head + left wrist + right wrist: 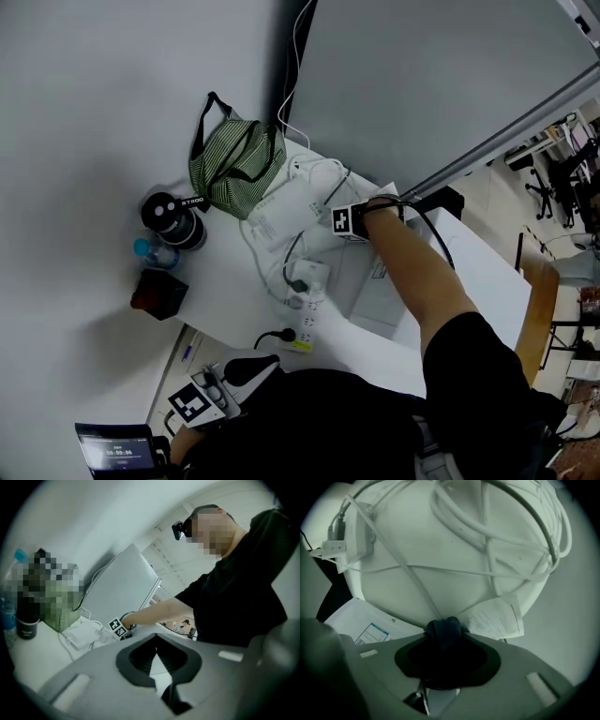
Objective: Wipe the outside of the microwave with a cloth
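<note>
The right gripper was at the microwave's far edge, its jaws clamped on a bunched dark cloth facing a white surface strewn with cables. The left gripper hung well short of the microwave, its jaws together on nothing.

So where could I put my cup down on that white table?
Bare tabletop lies between the dark red box and the power strip. It is crowded further back, around the green bag and the tangled cables.
</note>
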The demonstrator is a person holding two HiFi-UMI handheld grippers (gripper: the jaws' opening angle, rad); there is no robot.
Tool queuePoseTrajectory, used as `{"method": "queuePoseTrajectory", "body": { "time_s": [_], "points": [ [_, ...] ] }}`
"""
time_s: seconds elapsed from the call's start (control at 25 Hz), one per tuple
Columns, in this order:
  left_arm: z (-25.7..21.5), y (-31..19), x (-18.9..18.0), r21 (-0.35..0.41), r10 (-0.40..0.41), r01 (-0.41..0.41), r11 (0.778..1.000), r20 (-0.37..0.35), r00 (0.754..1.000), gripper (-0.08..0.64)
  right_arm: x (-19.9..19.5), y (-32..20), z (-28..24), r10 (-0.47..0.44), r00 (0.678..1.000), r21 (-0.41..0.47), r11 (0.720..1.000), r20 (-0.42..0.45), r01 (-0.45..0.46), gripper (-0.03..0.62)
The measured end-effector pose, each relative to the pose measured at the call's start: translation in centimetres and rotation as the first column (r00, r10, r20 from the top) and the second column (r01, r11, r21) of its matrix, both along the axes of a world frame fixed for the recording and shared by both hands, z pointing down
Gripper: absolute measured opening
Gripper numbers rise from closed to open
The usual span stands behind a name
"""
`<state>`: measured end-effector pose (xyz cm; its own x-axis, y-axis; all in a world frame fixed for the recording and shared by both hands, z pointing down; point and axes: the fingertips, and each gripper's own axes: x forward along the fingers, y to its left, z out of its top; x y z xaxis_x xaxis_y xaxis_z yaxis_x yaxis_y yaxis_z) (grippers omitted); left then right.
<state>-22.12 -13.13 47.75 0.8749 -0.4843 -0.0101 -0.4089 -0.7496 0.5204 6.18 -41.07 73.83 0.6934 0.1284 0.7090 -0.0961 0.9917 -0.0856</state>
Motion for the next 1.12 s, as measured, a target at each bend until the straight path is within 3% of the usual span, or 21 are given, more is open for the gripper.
{"method": "queuePoseTrajectory", "body": {
  "time_s": [0.08, 0.24, 0.32, 0.4, 0.6, 0.84, 1.0, 1.12],
  "points": [
    [-0.5, -0.3, 0.5, 0.005, 0.020, -0.020, 1.000, -0.009, 1.000, 0.003, -1.3, 0.2, -3.7, -0.030, 0.999, -0.020, 0.999, 0.040, 0.030, 0.146],
    [-3.1, -1.6, 2.0, 0.094, 0.095, -0.091, 0.991, -0.037, 0.995, 0.003, -5.3, 1.7, -15.6, -0.055, 0.969, 0.001, 0.998, 0.242, 0.057, 0.146],
    [-4.7, -2.1, 2.7, 0.139, 0.127, -0.118, 0.983, -0.058, 0.990, 0.003, -4.7, 3.0, -20.8, -0.075, 0.969, 0.014, 0.997, 0.234, 0.073, 0.146],
    [-5.4, -2.2, 3.2, 0.168, 0.150, -0.135, 0.976, -0.080, 0.985, 0.003, -3.0, 4.0, -22.3, -0.072, 0.980, 0.017, 0.997, 0.184, 0.070, 0.146],
    [-4.7, -1.3, 2.7, 0.156, 0.159, -0.141, 0.978, -0.110, 0.981, 0.003, -1.8, 4.4, -17.3, -0.031, 0.996, 0.015, 0.999, 0.081, 0.030, 0.143],
    [-1.4, -0.1, -0.9, 0.062, 0.052, -0.047, 0.997, -0.087, 0.995, 0.003, -1.8, 4.9, -5.8, -0.055, 0.998, -0.045, 0.997, 0.002, 0.055, 0.132],
    [0.5, 0.4, -2.8, 0.014, -0.017, 0.018, 1.000, -0.064, 0.998, 0.003, -1.8, 4.6, -2.2, -0.045, 0.999, -0.072, 0.996, 0.011, 0.046, 0.129],
    [0.3, 0.1, -3.2, 0.028, -0.029, 0.031, 0.999, -0.072, 0.997, 0.003, -2.2, 5.1, -3.2, -0.023, 0.998, -0.074, 0.997, 0.052, 0.027, 0.138]
  ]
}}
